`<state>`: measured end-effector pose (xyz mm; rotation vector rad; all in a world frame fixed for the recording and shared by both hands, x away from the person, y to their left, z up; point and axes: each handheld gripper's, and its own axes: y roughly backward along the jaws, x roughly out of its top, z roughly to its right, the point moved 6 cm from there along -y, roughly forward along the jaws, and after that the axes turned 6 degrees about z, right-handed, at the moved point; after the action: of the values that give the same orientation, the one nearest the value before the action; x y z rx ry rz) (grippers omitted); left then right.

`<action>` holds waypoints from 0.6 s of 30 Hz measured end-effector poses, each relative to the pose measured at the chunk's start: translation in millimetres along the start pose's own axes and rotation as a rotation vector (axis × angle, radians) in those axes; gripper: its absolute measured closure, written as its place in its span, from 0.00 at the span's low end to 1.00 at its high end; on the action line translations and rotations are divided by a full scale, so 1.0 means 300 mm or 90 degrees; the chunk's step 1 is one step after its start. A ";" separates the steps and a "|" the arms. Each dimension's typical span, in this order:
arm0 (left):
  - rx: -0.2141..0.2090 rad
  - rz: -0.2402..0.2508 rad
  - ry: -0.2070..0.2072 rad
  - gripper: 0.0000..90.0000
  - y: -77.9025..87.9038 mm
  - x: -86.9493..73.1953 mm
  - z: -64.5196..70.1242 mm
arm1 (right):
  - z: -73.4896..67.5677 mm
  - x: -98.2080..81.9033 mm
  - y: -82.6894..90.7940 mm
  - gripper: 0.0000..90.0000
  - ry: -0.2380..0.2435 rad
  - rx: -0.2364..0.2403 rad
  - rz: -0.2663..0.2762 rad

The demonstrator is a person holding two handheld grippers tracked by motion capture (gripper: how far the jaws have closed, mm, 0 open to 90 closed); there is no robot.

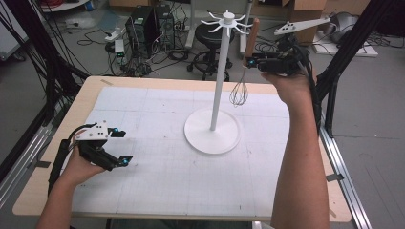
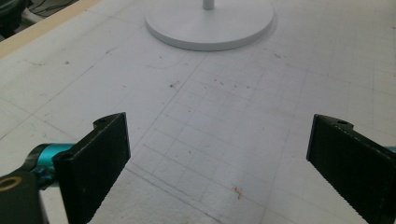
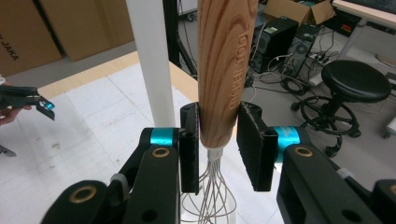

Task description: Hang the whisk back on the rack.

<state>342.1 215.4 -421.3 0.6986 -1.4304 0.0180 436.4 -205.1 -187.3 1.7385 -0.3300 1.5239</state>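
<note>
Gripping a whisk [image 1: 243, 71] by the lower end of its wooden handle [image 3: 223, 70], my right gripper [image 1: 252, 62] is raised above the far right part of the table, jaws clamped on the wood from both sides. From the right gripper view, the pads [image 3: 189, 149] press the handle just above where the wires [image 3: 210, 196] leave it. The whisk hangs upright, handle up and wire loops down, clear of the white mat [image 1: 157, 176] and just beside the post of the white stand [image 1: 220, 71]. The stand's round base [image 1: 211, 132] rests on the mat's middle, and short hooks [image 1: 228, 20] ring its top, close to the tip of the handle. My left gripper [image 1: 119, 147] sits low near the table's left edge, jaws wide apart with nothing between them; the left gripper view looks across the gridded mat toward the stand's base [image 2: 208, 25]. Beyond the wooden table [image 1: 90, 90] are a black stool [image 1: 210, 36] and computer towers [image 1: 148, 26] on the floor.
</note>
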 end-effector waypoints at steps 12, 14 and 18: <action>0.000 0.000 -0.001 0.07 0.000 0.001 0.001 | -0.024 -0.005 -0.016 0.78 0.010 0.011 -0.008; 0.000 -0.001 0.000 0.07 0.000 0.000 0.001 | -0.028 -0.007 -0.022 0.78 0.011 0.012 -0.011; -0.001 0.001 0.000 0.07 0.001 0.001 0.001 | -0.031 -0.009 -0.031 0.78 0.011 0.016 -0.005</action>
<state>341.9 215.4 -421.1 0.6967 -1.4315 0.0184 434.9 -193.4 -193.7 1.7440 -0.2966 1.5429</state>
